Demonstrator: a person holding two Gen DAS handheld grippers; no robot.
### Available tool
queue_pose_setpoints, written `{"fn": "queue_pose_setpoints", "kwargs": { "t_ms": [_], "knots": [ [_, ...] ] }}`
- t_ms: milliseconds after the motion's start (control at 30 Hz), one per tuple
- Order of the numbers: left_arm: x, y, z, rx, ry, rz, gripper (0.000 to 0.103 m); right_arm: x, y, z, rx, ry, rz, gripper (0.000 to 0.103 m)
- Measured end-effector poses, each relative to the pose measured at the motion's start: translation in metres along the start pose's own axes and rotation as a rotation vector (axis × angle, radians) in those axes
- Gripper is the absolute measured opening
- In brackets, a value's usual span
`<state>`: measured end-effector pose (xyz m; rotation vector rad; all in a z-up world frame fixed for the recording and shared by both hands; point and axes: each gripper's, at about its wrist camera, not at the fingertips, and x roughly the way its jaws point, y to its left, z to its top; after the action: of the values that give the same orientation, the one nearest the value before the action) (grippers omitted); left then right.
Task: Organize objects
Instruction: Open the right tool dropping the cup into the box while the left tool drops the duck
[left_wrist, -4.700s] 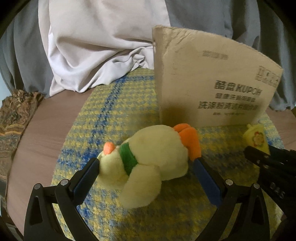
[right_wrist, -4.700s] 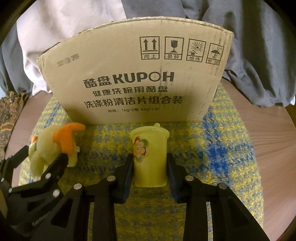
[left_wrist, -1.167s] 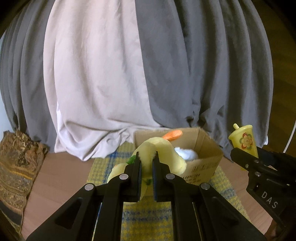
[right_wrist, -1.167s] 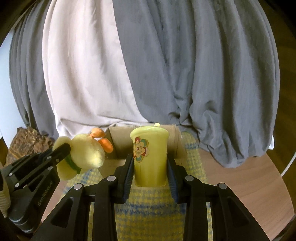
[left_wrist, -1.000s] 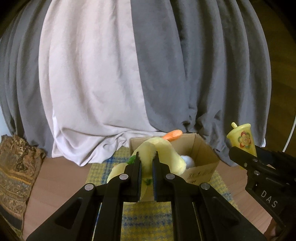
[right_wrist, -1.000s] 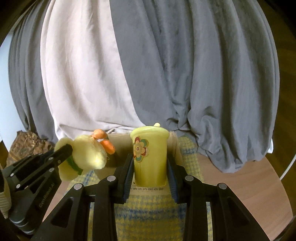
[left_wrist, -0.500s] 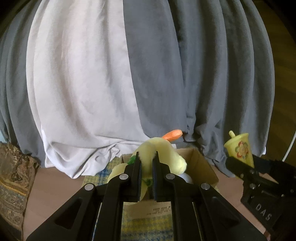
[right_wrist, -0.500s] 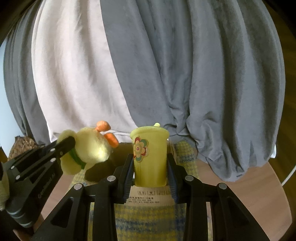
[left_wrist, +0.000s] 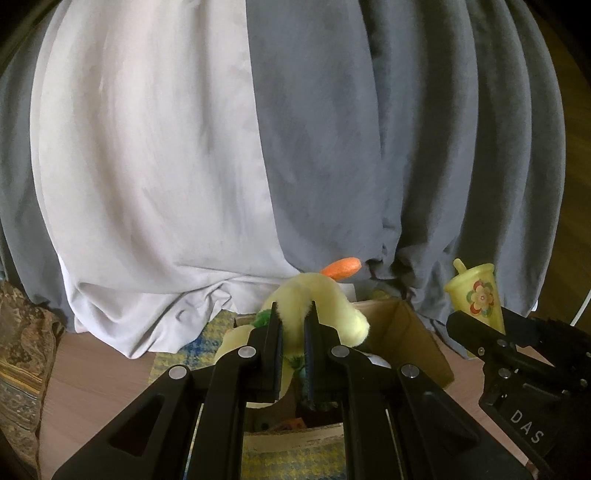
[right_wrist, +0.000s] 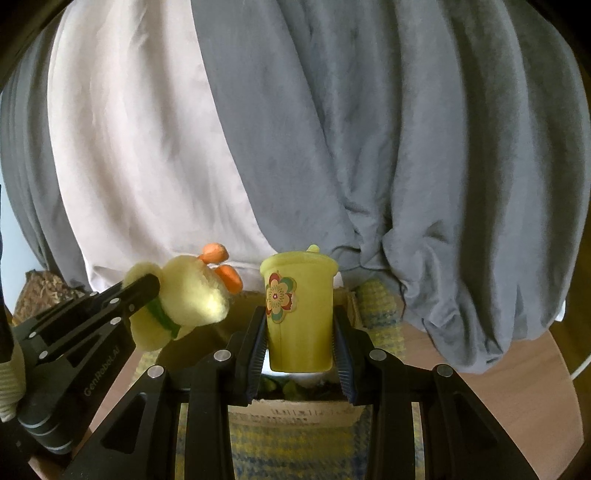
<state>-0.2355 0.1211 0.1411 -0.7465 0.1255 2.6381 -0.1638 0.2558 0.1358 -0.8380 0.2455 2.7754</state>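
My left gripper (left_wrist: 293, 314) is shut on a pale yellow plush duck (left_wrist: 332, 306) with orange feet and a green collar, held in the air above an open cardboard box (left_wrist: 413, 339). My right gripper (right_wrist: 299, 325) is shut on a yellow toy cup (right_wrist: 297, 314) with a flower sticker, upright over the same cardboard box (right_wrist: 295, 408). From the right wrist the plush duck (right_wrist: 188, 299) hangs at the left in the left gripper (right_wrist: 144, 286). From the left wrist the toy cup (left_wrist: 476, 295) shows at the right. Several things lie dim inside the box.
The box stands on a yellow and blue checked cloth (left_wrist: 207, 336) on a wooden table (left_wrist: 103, 365). Grey and white curtains (left_wrist: 295, 147) hang close behind it. A patterned brown cushion (left_wrist: 22, 350) lies at the far left.
Both grippers have carried the duck and the cup forward towards the curtains and now hang over the box, whose near wall has slid down under the fingers. Neither grip has changed.
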Motion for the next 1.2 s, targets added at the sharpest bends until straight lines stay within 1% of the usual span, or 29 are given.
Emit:
{"fn": "queue_pose_setpoints", "kwargs": {
  "t_ms": [133, 300, 533, 567, 600, 633, 667, 700, 733, 767, 800, 867, 900, 933, 967, 1000, 1067, 1133, 1200],
  "knots": [
    [0.016, 0.002, -0.002, 0.002, 0.033, -0.012, 0.011, 0.014, -0.001, 0.001, 0.003, 0.024, 0.016, 0.034],
    [0.026, 0.002, -0.004, 0.002, 0.052, -0.019, 0.012, 0.027, -0.003, 0.002, -0.002, 0.046, 0.020, 0.034],
    [0.037, 0.007, -0.008, -0.012, 0.081, -0.002, 0.016, 0.033, -0.002, 0.003, -0.009, 0.061, 0.005, 0.035],
    [0.038, 0.008, -0.009, -0.015, 0.085, 0.000, 0.018, 0.034, -0.002, 0.003, -0.008, 0.062, 0.001, 0.039],
    [0.039, 0.009, -0.009, -0.018, 0.087, 0.001, 0.020, 0.033, -0.002, 0.003, -0.008, 0.062, -0.001, 0.049],
    [0.040, 0.010, -0.010, -0.020, 0.089, 0.004, 0.029, 0.033, -0.002, 0.002, -0.004, 0.058, -0.004, 0.056],
    [0.040, 0.011, -0.010, -0.023, 0.090, 0.008, 0.043, 0.032, -0.003, 0.002, -0.001, 0.053, -0.006, 0.069],
    [0.039, 0.012, -0.010, -0.026, 0.084, 0.011, 0.048, 0.032, -0.004, 0.002, 0.003, 0.046, -0.007, 0.078],
    [0.038, 0.012, -0.010, -0.027, 0.079, 0.018, 0.056, 0.031, -0.004, 0.002, 0.006, 0.041, -0.011, 0.078],
    [0.037, 0.013, -0.010, -0.029, 0.075, 0.029, 0.061, 0.030, -0.005, 0.003, 0.009, 0.041, -0.017, 0.079],
    [0.036, 0.014, -0.010, -0.031, 0.074, 0.033, 0.064, 0.030, -0.006, 0.003, 0.014, 0.043, -0.018, 0.081],
    [0.035, 0.017, -0.010, -0.047, 0.075, 0.054, 0.076, 0.030, -0.008, 0.003, 0.023, 0.050, -0.021, 0.085],
    [0.034, 0.019, -0.011, -0.054, 0.075, 0.064, 0.080, 0.031, -0.009, 0.002, 0.026, 0.057, -0.026, 0.088],
    [0.033, 0.021, -0.011, -0.063, 0.075, 0.078, 0.087, 0.031, -0.010, 0.002, 0.030, 0.063, -0.031, 0.089],
    [0.031, 0.023, -0.012, -0.072, 0.075, 0.091, 0.091, 0.031, -0.011, 0.001, 0.031, 0.069, -0.042, 0.093],
    [0.030, 0.023, -0.013, -0.076, 0.075, 0.106, 0.093, 0.032, -0.012, 0.001, 0.030, 0.070, -0.058, 0.097],
    [0.026, 0.024, -0.014, -0.076, 0.076, 0.145, 0.101, 0.031, -0.011, 0.000, 0.017, 0.070, -0.102, 0.102],
    [0.022, 0.025, -0.015, -0.078, 0.067, 0.177, 0.103, 0.031, -0.010, -0.002, 0.008, 0.082, -0.133, 0.102],
    [0.018, 0.026, -0.016, -0.084, 0.067, 0.195, 0.103, 0.031, -0.011, -0.004, 0.010, 0.096, -0.139, 0.102]
  ]
}}
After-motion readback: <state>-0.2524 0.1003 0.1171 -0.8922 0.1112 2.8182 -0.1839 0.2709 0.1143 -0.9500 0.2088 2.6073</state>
